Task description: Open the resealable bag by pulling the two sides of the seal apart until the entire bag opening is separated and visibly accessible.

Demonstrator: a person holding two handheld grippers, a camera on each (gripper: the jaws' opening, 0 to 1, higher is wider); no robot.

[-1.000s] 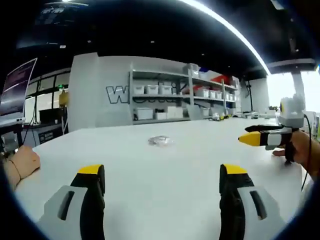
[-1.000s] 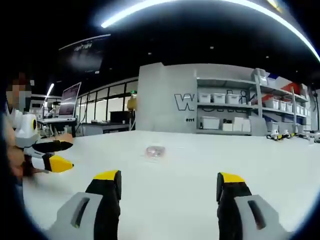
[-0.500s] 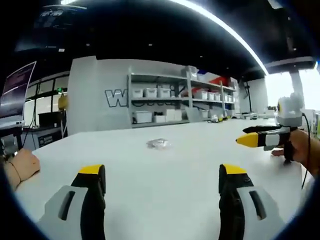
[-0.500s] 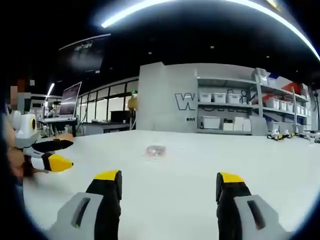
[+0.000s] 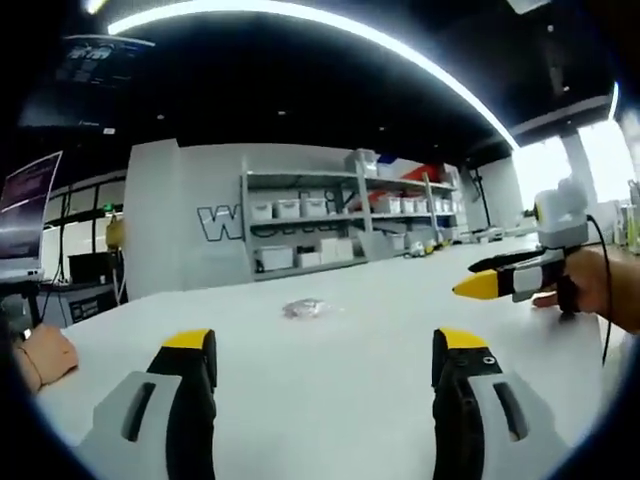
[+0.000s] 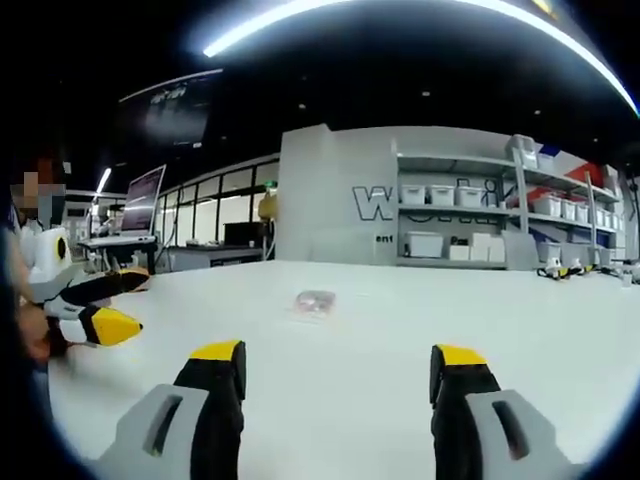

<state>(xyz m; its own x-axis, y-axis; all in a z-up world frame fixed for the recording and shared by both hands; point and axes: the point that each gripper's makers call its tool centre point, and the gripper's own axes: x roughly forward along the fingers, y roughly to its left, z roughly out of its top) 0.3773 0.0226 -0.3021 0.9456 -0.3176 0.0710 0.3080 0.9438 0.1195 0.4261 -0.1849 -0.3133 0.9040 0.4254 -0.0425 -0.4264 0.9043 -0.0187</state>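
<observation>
A wide white table [image 5: 330,380] runs back toward a grey wall and a rack of shelves [image 5: 335,225] stacked with white bins, under a dark ceiling with a bright light strip. Taking the resealable bag [image 5: 303,309] as the landmark: it lies flat and small on the table, well ahead of both tools, and nothing touches it. To its left in the left gripper view, a person's hand [image 5: 40,357] rests at the table edge. Nearer than the bag, the left gripper [image 5: 322,352] has its jaws spread wide and holds nothing. To the bag's right, the right gripper [image 5: 478,286] hovers above the table — seen from its own camera [image 6: 338,358], its jaws likewise stand wide apart, empty, with the bag [image 6: 314,300] centred beyond them.

This looks like the approach; the seal is not yet gripped. Next, each tool must reach the bag and pinch one side of the seal — hard with the bag lying flat. Bare table surrounds the bag, leaving open room for both.
</observation>
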